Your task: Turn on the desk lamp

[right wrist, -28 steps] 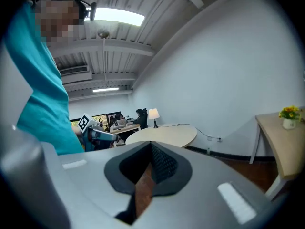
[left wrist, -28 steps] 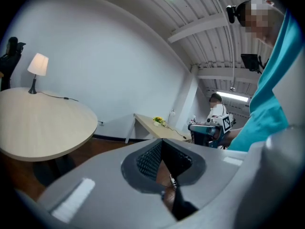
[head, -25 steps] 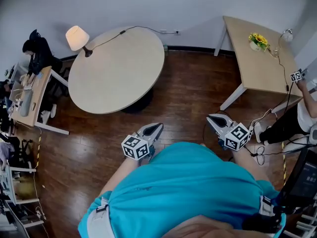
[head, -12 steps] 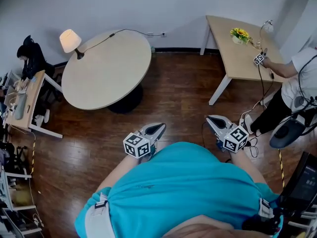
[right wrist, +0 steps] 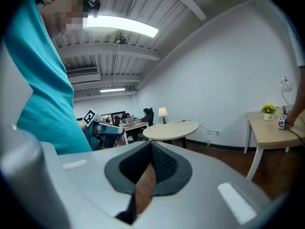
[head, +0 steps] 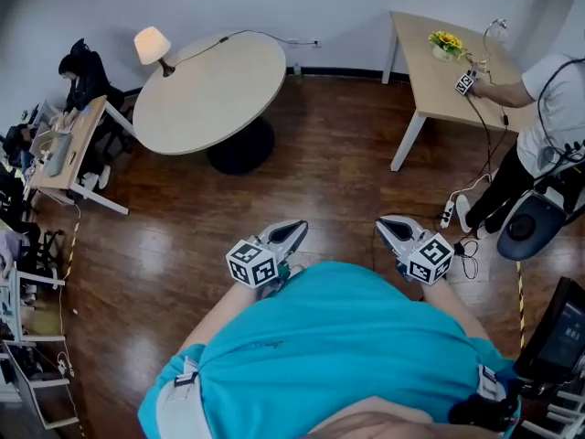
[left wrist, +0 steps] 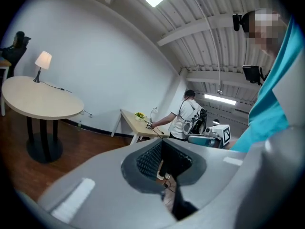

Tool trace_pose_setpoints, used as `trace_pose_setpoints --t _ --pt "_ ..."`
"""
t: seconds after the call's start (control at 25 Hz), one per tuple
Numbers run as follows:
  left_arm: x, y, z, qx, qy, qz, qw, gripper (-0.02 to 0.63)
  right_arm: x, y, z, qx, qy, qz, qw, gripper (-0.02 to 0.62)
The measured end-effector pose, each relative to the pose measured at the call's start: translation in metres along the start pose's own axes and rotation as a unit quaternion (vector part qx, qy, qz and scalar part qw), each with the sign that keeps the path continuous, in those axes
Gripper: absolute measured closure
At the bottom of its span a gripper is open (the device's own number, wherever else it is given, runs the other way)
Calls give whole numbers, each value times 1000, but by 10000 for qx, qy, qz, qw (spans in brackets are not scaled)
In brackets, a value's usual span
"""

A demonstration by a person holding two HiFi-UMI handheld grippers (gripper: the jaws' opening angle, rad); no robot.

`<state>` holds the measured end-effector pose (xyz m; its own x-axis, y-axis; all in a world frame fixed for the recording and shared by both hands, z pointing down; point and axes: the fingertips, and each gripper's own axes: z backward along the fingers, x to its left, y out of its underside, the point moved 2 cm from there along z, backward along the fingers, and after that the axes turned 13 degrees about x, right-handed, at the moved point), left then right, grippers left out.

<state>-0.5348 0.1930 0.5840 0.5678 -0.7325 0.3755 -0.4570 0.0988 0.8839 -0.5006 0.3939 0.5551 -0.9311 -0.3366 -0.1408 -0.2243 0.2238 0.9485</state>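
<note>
The desk lamp (head: 152, 46) stands at the far left rim of the round worktop (head: 215, 94), and its cord (head: 196, 51) crosses the back edge toward the wall. The shade looks bright, but I cannot tell whether it is lit. Well apart from it, over the wooden floor (head: 329, 172), the left tongs (head: 294, 230) and right tongs (head: 386, 226) are both clenched, empty and pointing level. A clenched tip prodding for the switch from across the worktop could probably shove the light lamp off the rim or snag the cord. Farther right, the power strip (head: 447, 213) and loose floor cables could catch a foot.
</note>
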Motion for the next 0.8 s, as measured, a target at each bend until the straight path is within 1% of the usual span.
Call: trace_pose_setpoints --t 0.12,0.2,0.32,0.48,0.56,0.68,0.72,0.8 --pt "-10 16 35 -133 -161 -6 9998 502 33 4 -1 -17 -126 141 9998 592" --pt "-12 23 62 -222 -187 23 9996 502 60 -2 -8 -31 -152 212 9997 594" --pt "-14 33 114 -309 -120 -26 9994 502 108 -9 -24 -42 -101 228 9997 593" --pt "-11 57 182 -423 123 -83 9990 502 170 -2 -51 -37 128 145 9998 594" --pt "-9 77 222 -378 299 -69 9988 502 209 4 -68 -98 270 -27 9996 594" --pt "-3 98 290 -214 521 -82 9984 502 283 10 -104 -292 248 -478 9981 594" --pt "-4 100 305 -187 581 -86 9981 502 301 11 -111 -300 242 -572 9976 594" --pt "-7 99 313 -202 663 -86 9976 502 313 11 -114 -304 243 -769 9963 594"
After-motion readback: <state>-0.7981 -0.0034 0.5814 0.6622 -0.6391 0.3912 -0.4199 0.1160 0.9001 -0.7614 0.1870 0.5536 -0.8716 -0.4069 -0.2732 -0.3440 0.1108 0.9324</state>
